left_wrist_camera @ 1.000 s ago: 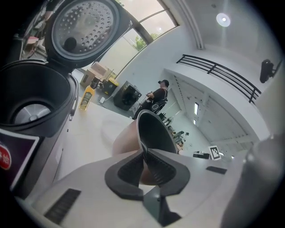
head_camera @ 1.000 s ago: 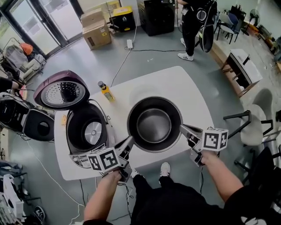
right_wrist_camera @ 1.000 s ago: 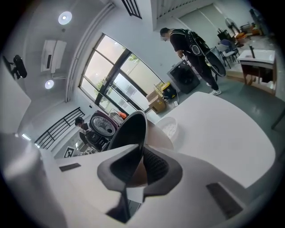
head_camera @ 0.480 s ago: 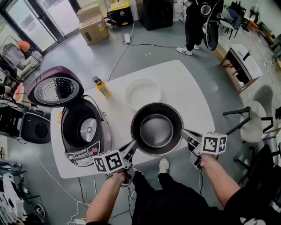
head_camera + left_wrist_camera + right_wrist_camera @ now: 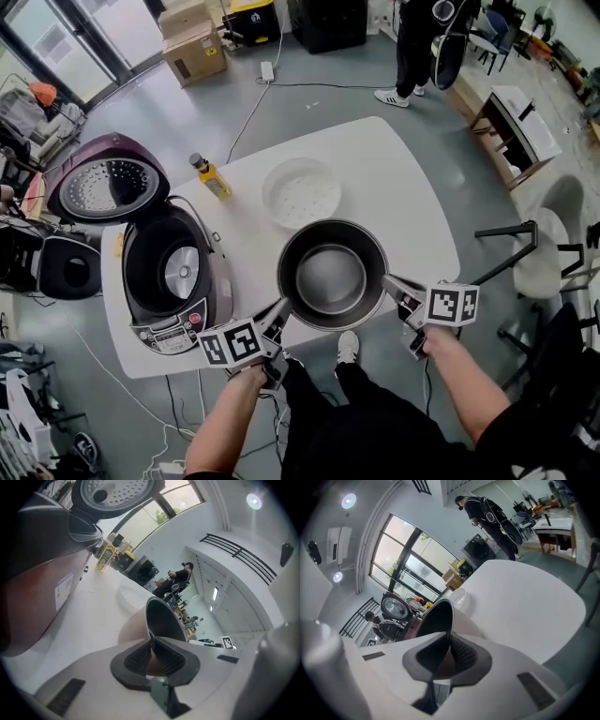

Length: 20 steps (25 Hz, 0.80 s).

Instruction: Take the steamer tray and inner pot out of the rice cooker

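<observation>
Table [image 5: 412, 216]: near edge hidden under your arms. Rice cooker [image 5: 173, 281], lid up, left of your L gripper [image 5: 281, 314]. Inner pot [image 5: 333, 275] betw. both grippers, L and R gripper [image 5: 389, 284] each clenched on its rim; base-to-table contact unclear. Steamer tray [image 5: 301, 192] just beyond pot.

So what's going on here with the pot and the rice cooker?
A person holds the dark inner pot by its rim with both grippers, the left gripper and the right gripper each shut on an opposite side, over the front of the white table. The rice cooker stands open and empty at the table's left end. The white steamer tray already lies on the table behind the pot. Whether the pot has touched down I can't tell.
</observation>
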{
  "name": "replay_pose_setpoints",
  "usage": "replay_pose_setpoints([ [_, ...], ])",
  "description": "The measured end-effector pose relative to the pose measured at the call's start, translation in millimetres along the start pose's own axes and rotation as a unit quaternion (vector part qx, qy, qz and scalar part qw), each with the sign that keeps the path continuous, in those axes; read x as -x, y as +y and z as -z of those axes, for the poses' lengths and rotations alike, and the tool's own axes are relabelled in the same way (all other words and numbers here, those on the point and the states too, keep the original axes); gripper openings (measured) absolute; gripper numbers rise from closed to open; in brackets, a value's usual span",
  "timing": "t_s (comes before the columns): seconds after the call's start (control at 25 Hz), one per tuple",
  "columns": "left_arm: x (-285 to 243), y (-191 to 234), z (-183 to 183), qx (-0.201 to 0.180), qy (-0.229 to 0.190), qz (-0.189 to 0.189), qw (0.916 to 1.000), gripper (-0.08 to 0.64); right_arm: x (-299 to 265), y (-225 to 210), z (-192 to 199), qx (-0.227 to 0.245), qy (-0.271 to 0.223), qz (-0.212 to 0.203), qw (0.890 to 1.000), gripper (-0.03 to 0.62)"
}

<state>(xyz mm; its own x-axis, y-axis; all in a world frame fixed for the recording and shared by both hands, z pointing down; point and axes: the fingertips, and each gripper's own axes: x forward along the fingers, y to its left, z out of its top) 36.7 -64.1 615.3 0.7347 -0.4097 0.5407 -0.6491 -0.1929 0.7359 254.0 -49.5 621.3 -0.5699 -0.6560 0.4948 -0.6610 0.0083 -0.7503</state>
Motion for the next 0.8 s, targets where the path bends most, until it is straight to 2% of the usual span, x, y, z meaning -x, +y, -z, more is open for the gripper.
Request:
replay_pose_setpoints([
  [0.4, -7.9, 10.6, 4.0, 0.006, -0.009, -0.001, 0.9999, 0.035, -8.9, -8.1, 0.6, 0.001, 0.0, 0.002, 1.0, 0.029],
  [0.56, -7.1, 13.6, -0.2, -0.005, -0.026, -0.016, 0.9995, 0.052, -9.8, -6.7, -3.4, 0.039, -0.007, 0.011, 0.999, 0.035],
  [0.68, 6.4, 16.1, -9.1, -0.021, -0.051, -0.042, 0.9976, 0.061, -4.9, -5.4, -12.7, 0.058, -0.025, 0.031, 0.998, 0.07],
  [0.8, 25.2, 7.7, -26.9, -0.044, -0.081, -0.055, 0.9942, 0.077, 9.3, 10.3, -33.8, 0.108, -0.057, 0.051, 0.991, 0.103],
])
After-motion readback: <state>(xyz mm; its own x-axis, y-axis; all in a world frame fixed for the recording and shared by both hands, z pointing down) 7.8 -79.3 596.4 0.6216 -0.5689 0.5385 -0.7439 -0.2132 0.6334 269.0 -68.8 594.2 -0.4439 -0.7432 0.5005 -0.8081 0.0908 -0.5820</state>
